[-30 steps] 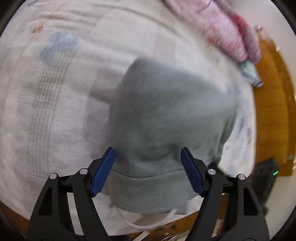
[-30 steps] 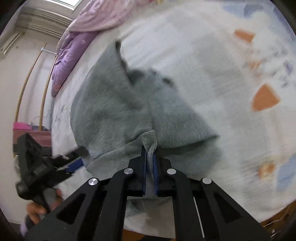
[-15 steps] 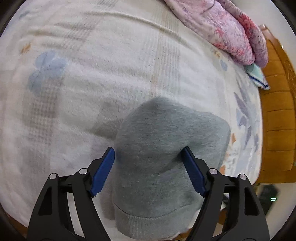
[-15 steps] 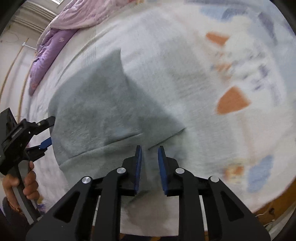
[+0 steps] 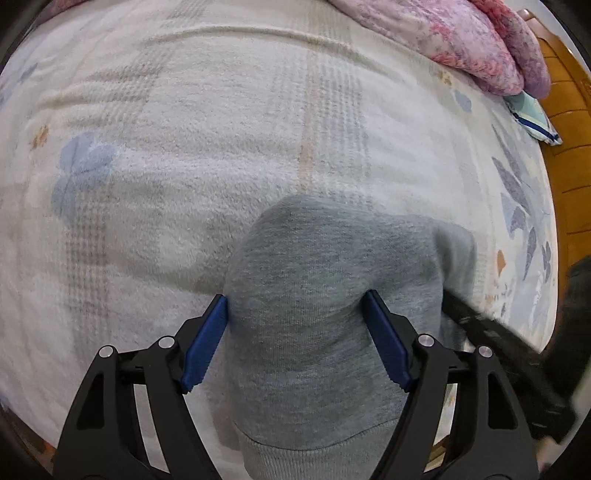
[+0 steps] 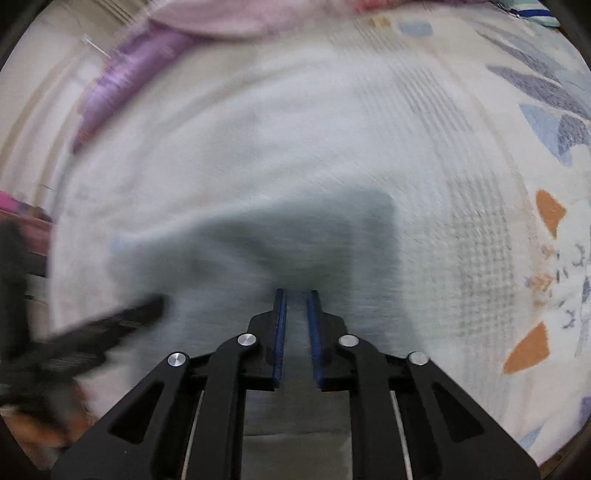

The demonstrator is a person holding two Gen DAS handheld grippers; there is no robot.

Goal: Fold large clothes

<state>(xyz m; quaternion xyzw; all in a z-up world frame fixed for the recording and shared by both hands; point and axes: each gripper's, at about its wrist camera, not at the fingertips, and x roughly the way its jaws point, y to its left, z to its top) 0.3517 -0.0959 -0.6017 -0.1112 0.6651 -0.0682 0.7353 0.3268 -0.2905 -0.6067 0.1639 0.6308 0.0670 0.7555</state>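
— How far apart are the jaws of the left gripper point(image 5: 295, 299)?

— Wide. Its blue pads point(image 5: 205, 347) stand on either side of a hump of the grey sweatshirt point(image 5: 325, 258). The left pad sits right at the cloth's edge and the right one is over the cloth, but neither visibly squeezes it.

— And the right gripper point(image 6: 297, 295)?

— Its jaws are closing, with only a narrow slit left between the pads. The grey cloth shows through the slit, and nothing is visibly pinched. That view is badly blurred.

— Where does the sweatshirt lie?

— It lies on the pale patterned blanket point(image 5: 177, 155), at the bed's near edge. The ribbed hem point(image 5: 306, 458) is nearest the left camera and the folded bulk reaches toward the bed's middle.

— How are the hands posed?

— Both tools point steeply down at the bed, side by side over the garment. In the left view the right tool is a dark smear at the sweatshirt's right side.

— What else is there?

— A pink quilt point(image 5: 461, 33) is heaped at the far edge, and the wooden bed frame point(image 5: 569, 155) runs along the right side.
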